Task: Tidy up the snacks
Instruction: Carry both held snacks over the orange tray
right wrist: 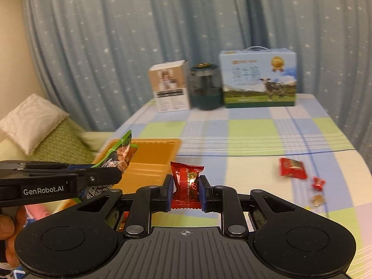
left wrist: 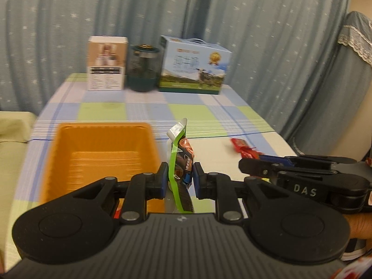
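My left gripper [left wrist: 180, 179] is shut on a green-edged snack packet [left wrist: 180, 155], held upright just right of the orange tray [left wrist: 69, 153]. My right gripper [right wrist: 185, 191] is shut on a red snack packet [right wrist: 186, 183], above the table to the right of the orange tray [right wrist: 148, 162]. In the right wrist view the left gripper [right wrist: 111, 174] with the green packet [right wrist: 121, 153] hangs over the tray's near left side. In the left wrist view the right gripper [left wrist: 244, 166] comes in from the right, its red packet [left wrist: 244, 150] sticking out past the fingers.
A checked cloth covers the table [right wrist: 255, 134]. At the back stand a white box [right wrist: 171, 86], a dark green jar [right wrist: 205, 87] and a blue milk carton [right wrist: 258, 76]. More loose snacks lie at the right: a red packet [right wrist: 291, 168], a small red one [right wrist: 318, 183], a brown one [right wrist: 318, 200]. A cushion [right wrist: 32, 121] sits left.
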`<state>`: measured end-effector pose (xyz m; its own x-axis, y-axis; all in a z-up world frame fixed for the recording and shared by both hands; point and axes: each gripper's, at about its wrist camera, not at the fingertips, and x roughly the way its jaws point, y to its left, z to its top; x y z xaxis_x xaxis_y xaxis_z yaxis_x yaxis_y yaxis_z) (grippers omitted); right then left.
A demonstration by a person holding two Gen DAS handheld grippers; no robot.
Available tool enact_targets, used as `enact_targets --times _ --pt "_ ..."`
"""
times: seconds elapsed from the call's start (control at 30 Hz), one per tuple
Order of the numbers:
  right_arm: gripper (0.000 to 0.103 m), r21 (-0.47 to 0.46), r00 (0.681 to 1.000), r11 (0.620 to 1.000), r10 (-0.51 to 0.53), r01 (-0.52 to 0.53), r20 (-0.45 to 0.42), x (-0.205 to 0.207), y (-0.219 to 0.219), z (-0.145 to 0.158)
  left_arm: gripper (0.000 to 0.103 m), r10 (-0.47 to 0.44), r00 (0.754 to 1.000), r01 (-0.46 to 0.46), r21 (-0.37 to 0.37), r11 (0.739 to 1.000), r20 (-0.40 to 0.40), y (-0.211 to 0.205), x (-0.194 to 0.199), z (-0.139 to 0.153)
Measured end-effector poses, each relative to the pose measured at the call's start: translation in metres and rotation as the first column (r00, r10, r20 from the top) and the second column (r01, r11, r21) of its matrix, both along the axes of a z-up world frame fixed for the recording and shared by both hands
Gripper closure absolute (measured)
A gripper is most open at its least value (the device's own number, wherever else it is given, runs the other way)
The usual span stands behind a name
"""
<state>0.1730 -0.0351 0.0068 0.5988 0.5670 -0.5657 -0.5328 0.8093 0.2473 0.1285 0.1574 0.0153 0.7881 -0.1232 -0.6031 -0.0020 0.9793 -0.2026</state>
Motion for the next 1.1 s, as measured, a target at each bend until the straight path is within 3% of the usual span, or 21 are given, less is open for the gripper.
enact_targets --times 0.47,0.8,1.1 --pt "0.080 0.020 0.996 0.996 0.089 -0.088 -0.033 -0.010 0.071 -0.006 0.083 0.107 0.994 -0.106 0.028 0.994 -0.033 0.067 -0.033 -0.007" --pt "0.080 -0.008 0.996 0.997 0.076 -0.077 -0.056 -0.008 0.091 -0.027 0.083 0.137 0.986 -0.139 -0.015 0.990 -0.094 0.100 -0.022 -0.036" --pt "0.080 -0.005 0.996 0.999 0.054 -0.054 -0.067 -0.007 0.098 -0.039 0.083 0.126 0.985 -0.126 0.009 0.992 -0.118 0.105 -0.010 -0.052"
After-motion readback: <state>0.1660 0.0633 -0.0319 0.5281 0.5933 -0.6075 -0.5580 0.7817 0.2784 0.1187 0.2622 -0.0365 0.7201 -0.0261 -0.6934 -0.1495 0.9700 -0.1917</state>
